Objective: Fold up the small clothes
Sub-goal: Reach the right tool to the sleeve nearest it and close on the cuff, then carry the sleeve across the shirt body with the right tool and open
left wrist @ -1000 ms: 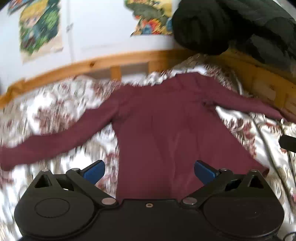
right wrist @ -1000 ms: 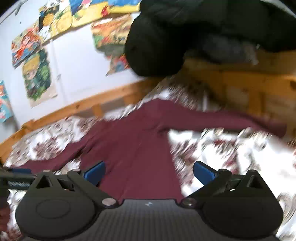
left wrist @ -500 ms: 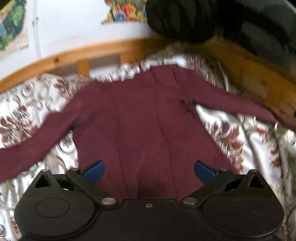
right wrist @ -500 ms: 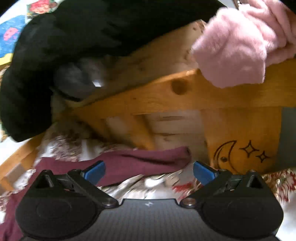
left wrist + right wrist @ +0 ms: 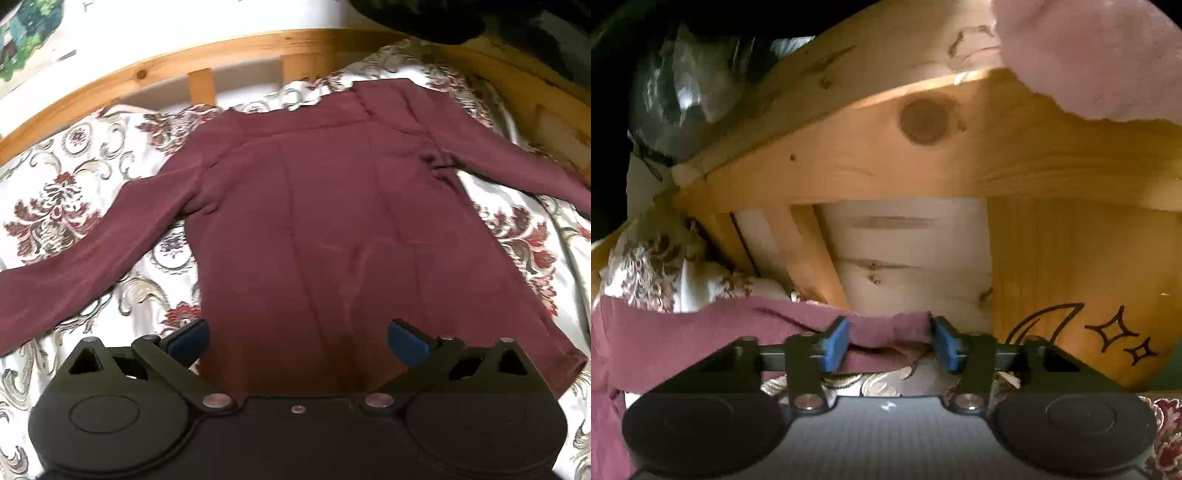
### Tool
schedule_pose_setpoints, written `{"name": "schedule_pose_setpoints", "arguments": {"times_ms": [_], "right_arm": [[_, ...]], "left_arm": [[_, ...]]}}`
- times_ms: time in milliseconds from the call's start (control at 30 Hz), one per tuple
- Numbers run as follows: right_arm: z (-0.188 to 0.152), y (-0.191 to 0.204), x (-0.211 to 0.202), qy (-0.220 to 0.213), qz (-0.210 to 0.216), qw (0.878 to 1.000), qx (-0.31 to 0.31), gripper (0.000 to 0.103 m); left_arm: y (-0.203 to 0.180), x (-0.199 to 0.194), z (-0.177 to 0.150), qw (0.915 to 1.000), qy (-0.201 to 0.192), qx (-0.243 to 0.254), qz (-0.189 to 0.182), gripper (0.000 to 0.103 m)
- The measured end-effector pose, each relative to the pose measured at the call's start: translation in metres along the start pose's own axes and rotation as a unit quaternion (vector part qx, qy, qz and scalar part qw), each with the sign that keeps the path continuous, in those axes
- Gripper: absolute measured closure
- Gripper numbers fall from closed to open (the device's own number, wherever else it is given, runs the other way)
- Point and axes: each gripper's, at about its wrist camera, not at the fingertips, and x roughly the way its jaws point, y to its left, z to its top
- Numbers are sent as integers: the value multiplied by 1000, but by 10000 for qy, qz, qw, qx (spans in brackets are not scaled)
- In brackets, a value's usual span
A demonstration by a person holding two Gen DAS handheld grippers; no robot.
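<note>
Maroon long-sleeved top [image 5: 332,221] lies flat on the floral bedspread [image 5: 74,206], sleeves spread. Left gripper [image 5: 297,338] spread wide above its hem, empty. Right gripper [image 5: 890,343] closing around the bunched sleeve cuff [image 5: 886,328].

Left hand-held gripper [image 5: 297,341] wide, right hand-held gripper [image 5: 891,341] closing

One maroon long-sleeved knit top [image 5: 332,221] with two sleeves lies on one white bedspread with red floral print [image 5: 74,206]. Two black grippers with blue pads show, the left gripper [image 5: 297,338] and the right gripper [image 5: 891,347]. One pink fluffy garment [image 5: 1089,55] hangs over one pine bed frame [image 5: 960,166], which carries one drawn moon and two drawn stars.
</note>
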Motion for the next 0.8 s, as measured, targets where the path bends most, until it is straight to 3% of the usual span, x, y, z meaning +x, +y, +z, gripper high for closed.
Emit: {"name": "schedule_pose_setpoints", "arguments": {"times_ms": [33,133,300,467,600,800], "right_arm": [[-1,1,1,15,6,10000,-53,75],[-2,2,-3,-21,68,9999,-77,85],[3,11,-30,-571,377,9973,-257,89],[6,49,-79,-1118,1175,9840,-735,89],[5,95,-113,-1067,2260,9634,-974,89],[-27,179,-143,-586,3726,9110,-1668,89]], "left_arm": [[2,1,0,10000,18,-36,20,1],[7,2,-1,9999,85,-135,24,1],[6,-4,-2,9999,-24,-100,-55,1],[6,-12,4,9997,-223,-50,-93,1],[14,-17,8,9992,-369,-107,-98,1],[39,-17,2,9988,-354,-309,145,1]]}}
